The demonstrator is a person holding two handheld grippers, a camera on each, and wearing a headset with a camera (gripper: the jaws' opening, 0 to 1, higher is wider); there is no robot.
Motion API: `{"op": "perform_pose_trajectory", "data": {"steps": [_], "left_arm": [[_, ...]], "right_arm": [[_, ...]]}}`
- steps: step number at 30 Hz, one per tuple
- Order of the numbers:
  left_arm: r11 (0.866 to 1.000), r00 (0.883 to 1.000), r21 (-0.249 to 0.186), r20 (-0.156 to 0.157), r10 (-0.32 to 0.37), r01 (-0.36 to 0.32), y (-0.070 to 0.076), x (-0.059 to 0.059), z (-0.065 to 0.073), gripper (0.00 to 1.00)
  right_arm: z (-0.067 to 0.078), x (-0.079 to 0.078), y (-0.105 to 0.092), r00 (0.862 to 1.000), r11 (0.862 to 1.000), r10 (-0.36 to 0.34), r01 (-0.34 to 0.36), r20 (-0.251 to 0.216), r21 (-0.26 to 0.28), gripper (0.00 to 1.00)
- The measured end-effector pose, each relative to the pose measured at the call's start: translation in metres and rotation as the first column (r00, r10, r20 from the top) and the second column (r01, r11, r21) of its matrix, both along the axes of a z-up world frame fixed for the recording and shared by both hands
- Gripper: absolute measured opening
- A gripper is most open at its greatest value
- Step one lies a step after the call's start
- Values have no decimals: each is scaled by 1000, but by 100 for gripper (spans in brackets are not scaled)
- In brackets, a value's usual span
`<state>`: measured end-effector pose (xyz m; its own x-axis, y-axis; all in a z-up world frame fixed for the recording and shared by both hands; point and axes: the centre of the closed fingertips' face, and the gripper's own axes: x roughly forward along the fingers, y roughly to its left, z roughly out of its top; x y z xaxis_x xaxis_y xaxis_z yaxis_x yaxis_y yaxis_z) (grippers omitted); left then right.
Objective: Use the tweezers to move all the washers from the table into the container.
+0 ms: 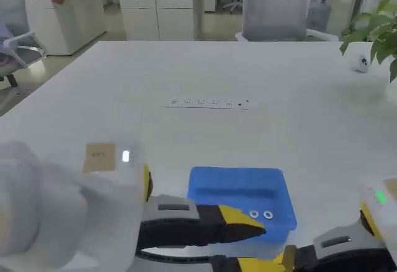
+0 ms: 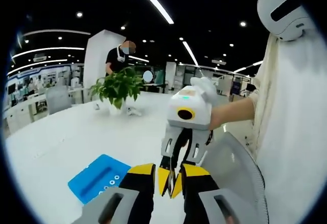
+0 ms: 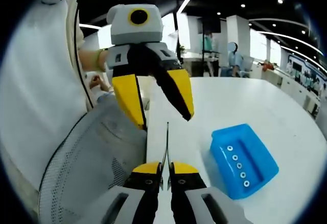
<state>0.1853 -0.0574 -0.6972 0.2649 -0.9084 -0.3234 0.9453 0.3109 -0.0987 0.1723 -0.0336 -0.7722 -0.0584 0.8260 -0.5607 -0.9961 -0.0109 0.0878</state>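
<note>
One white table point(image 1: 248, 73) bears a blue container point(image 1: 236, 188); office desks point(image 1: 155, 11) stand behind.

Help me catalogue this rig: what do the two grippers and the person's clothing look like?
The two match. The left gripper has a claw of two tapering black fingers faced in bright yellow, hung below grey side brackets. The right gripper has the same yellow-tipped black claw, with grey slotted plates at its base. The person wears a loose white garment.
</note>
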Motion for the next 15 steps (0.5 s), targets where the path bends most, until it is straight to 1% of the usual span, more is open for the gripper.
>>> {"op": "perform_pose_trajectory", "data": {"steps": [3,5,7,8,10,11,13,15], "left_arm": [[999,999,6,-11,-38,39,-8,-3,-2,15],[998,998,16,-8,-59,59,-12,-5,-3,11],[996,997,23,-11,-81,81,-15,-7,-4,8],[996,996,25,-8,-85,85,-16,-7,-4,5],[995,995,26,-16,-99,99,-18,-9,-5,3],[994,994,31,-15,-107,107,-19,-10,-6,0],[993,994,34,-14,-111,112,-19,-10,-7,0],[993,993,38,-19,-114,114,-19,-9,-8,0]], "right_arm": [[-2,-4,-3,1000,1000,11,-11,8,-19,4],[-3,-6,-5,1000,1000,14,-14,5,-24,4],[-5,-7,-7,1000,1000,12,-12,7,-29,4],[-6,-7,-7,1000,999,11,-11,5,-32,4],[-7,-8,-9,1000,999,13,-12,9,-37,4],[-7,-8,-9,1000,999,12,-11,9,-39,4],[-8,-7,-9,1000,999,12,-11,12,-44,4],[-9,-6,-10,1000,999,11,-10,21,-52,4]]}}
